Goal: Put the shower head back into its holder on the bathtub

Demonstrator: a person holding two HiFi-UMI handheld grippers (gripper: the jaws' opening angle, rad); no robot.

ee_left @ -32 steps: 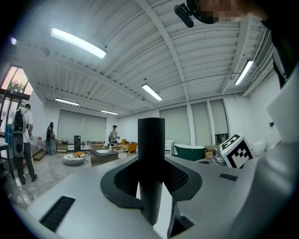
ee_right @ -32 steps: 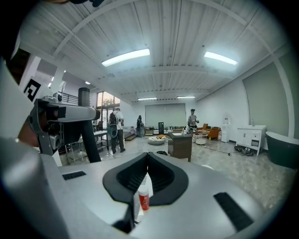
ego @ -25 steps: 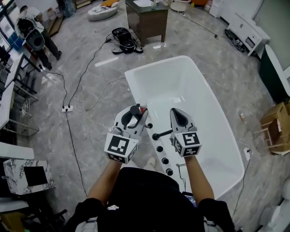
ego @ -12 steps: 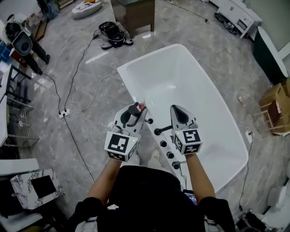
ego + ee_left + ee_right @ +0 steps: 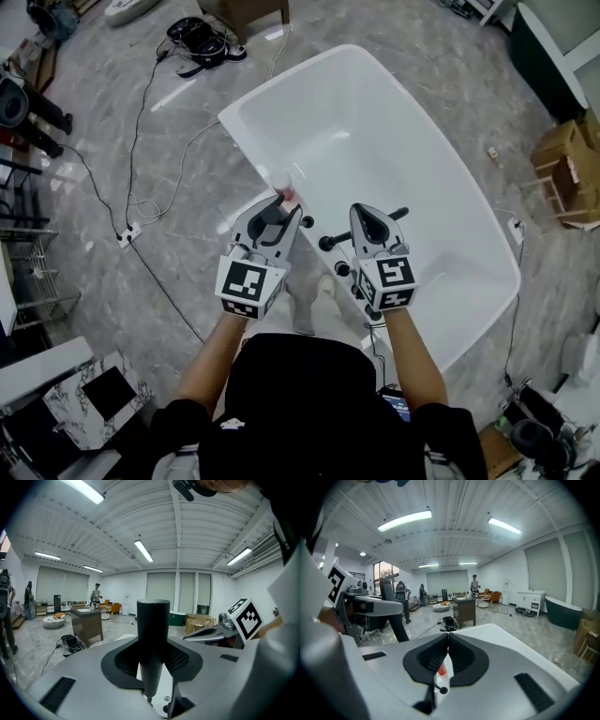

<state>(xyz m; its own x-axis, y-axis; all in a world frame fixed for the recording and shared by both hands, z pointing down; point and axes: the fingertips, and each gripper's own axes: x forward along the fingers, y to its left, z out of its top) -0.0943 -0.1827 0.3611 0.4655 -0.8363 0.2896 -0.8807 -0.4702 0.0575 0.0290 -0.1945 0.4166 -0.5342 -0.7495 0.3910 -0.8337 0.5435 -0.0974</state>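
The black shower head (image 5: 273, 223) stands upright between the jaws of my left gripper (image 5: 278, 208), which is shut on it. In the left gripper view its dark round handle (image 5: 153, 620) fills the gap of the left gripper (image 5: 152, 665). My right gripper (image 5: 373, 225) hovers beside it, shut and empty, and in its own view the right gripper (image 5: 447, 638) has its tips touching. Both hang over the near rim of the white bathtub (image 5: 246, 142), where a row of black fittings (image 5: 343, 270) and a black spout (image 5: 397, 214) sit. I cannot tell which fitting is the holder.
A small red thing (image 5: 287, 195) lies on the rim just ahead of the left gripper. Cables (image 5: 141, 187) and a power strip (image 5: 125, 234) trail over the marble floor at left. Cardboard boxes (image 5: 562, 159) stand at right. A person's shoes (image 5: 302, 305) show below the rim.
Both grippers have sunk toward the tub's near rim, the left one still gripping the shower head. The head view has swung so the tub sits higher in the picture.
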